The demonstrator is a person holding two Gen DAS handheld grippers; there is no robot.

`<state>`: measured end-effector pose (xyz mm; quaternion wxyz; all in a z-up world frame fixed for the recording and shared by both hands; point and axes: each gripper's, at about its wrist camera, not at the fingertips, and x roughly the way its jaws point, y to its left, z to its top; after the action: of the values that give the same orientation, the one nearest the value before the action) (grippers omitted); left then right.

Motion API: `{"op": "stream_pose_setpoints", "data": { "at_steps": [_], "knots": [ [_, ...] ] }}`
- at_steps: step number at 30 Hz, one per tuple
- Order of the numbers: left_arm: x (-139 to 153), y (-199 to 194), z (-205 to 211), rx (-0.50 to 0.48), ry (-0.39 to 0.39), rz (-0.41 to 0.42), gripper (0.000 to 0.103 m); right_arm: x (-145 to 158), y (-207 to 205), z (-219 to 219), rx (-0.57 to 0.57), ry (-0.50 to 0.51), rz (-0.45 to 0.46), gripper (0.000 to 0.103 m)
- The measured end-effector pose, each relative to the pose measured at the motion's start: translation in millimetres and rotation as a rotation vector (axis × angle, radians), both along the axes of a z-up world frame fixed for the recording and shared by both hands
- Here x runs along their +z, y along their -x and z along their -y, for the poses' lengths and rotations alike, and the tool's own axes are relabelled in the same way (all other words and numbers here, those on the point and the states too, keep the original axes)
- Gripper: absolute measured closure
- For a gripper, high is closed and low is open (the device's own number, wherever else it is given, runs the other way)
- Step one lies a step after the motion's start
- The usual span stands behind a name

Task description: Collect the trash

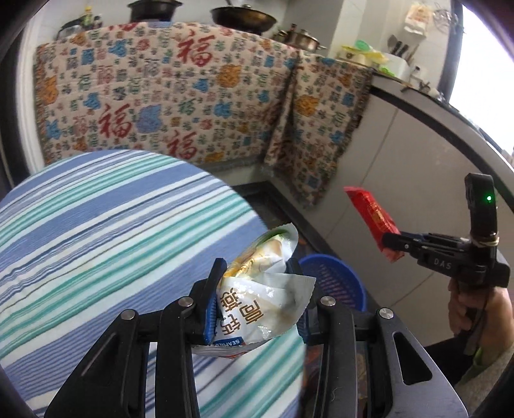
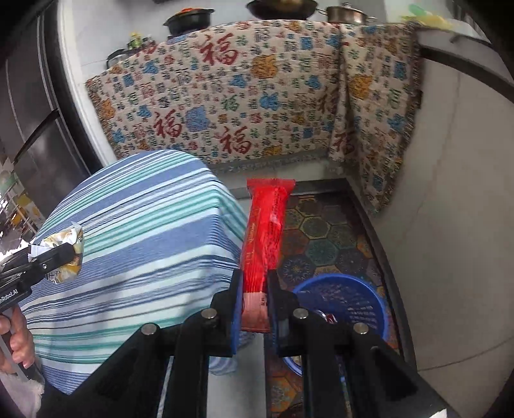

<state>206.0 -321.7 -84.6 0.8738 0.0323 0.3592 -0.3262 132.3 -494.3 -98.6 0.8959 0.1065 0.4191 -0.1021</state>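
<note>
My left gripper (image 1: 257, 270) is shut on a crumpled white snack packet (image 1: 263, 289), held over the right edge of the round striped table (image 1: 96, 231). That packet (image 2: 69, 254) and the left gripper (image 2: 69, 252) also show at the left of the right wrist view. My right gripper (image 2: 253, 283) is shut on a long red wrapper (image 2: 265, 231), which sticks up past the fingers. The red wrapper (image 1: 372, 218) and right gripper (image 1: 390, 242) appear at the right of the left wrist view. A blue plastic basket (image 2: 347, 302) stands on the floor just right of the table, below both grippers.
A patterned cloth (image 1: 180, 96) hangs over the counter behind the table, with pots and a wok (image 1: 244, 17) on top. A white cabinet wall (image 2: 456, 193) runs along the right. Colourful hexagon floor tiles (image 2: 321, 231) lie between table and cabinet. A hand (image 1: 475, 305) grips the right tool.
</note>
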Motion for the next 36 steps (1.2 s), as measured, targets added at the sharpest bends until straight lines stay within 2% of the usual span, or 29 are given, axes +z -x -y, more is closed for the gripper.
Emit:
{"op": "stream_pose_setpoints", "data": {
  "at_steps": [3, 7, 15, 16, 17, 19, 20, 21, 23, 26, 28, 29, 31, 33, 36],
  "knots": [
    [-13, 11, 53, -0.088, -0.011, -0.027, 0.065, -19, 24, 39, -0.075, -0.032, -0.041, 0.089],
    [-42, 14, 119, -0.172, -0.019, -0.100, 0.065, -47, 42, 74, -0.119, -0.058, -0.094, 0.089],
    [-97, -1, 206, -0.231, -0.082, -0.148, 0.062, -104, 47, 123, -0.138, -0.118, -0.153, 0.088],
    [-105, -6, 215, -0.237, -0.085, -0.152, 0.058, -113, 45, 127, -0.137, -0.127, -0.150, 0.087],
    [-112, -9, 222, -0.241, -0.082, -0.156, 0.042, -123, 41, 132, -0.141, -0.136, -0.147, 0.085],
    [-126, -20, 235, -0.230, -0.065, -0.181, 0.018, -144, 37, 143, -0.171, -0.160, -0.157, 0.067],
    [-131, -24, 239, -0.218, -0.050, -0.193, 0.017, -151, 38, 147, -0.193, -0.169, -0.159, 0.050],
    [-134, -26, 243, -0.216, -0.045, -0.206, 0.017, -153, 40, 149, -0.210, -0.169, -0.159, 0.047],
    [-133, -25, 246, -0.217, -0.050, -0.204, 0.017, -149, 46, 156, -0.244, -0.166, -0.154, 0.047],
    [-116, -8, 238, -0.221, -0.069, -0.124, 0.014, -123, 66, 158, -0.301, -0.133, -0.102, 0.038],
    [-99, 11, 227, -0.229, -0.068, -0.076, 0.005, -101, 85, 153, -0.328, -0.119, -0.082, 0.025],
    [-90, 20, 219, -0.232, -0.062, -0.054, 0.000, -90, 95, 149, -0.343, -0.107, -0.081, 0.014],
    [-72, 40, 203, -0.242, -0.088, -0.022, 0.000, -65, 111, 135, -0.381, -0.069, -0.077, 0.009],
    [-54, 65, 186, -0.230, -0.124, 0.021, 0.000, -36, 134, 108, -0.409, -0.033, -0.021, 0.000],
    [-29, 99, 156, -0.179, -0.142, 0.113, 0.000, -5, 166, 64, -0.439, 0.020, 0.001, 0.000]
  ]
}}
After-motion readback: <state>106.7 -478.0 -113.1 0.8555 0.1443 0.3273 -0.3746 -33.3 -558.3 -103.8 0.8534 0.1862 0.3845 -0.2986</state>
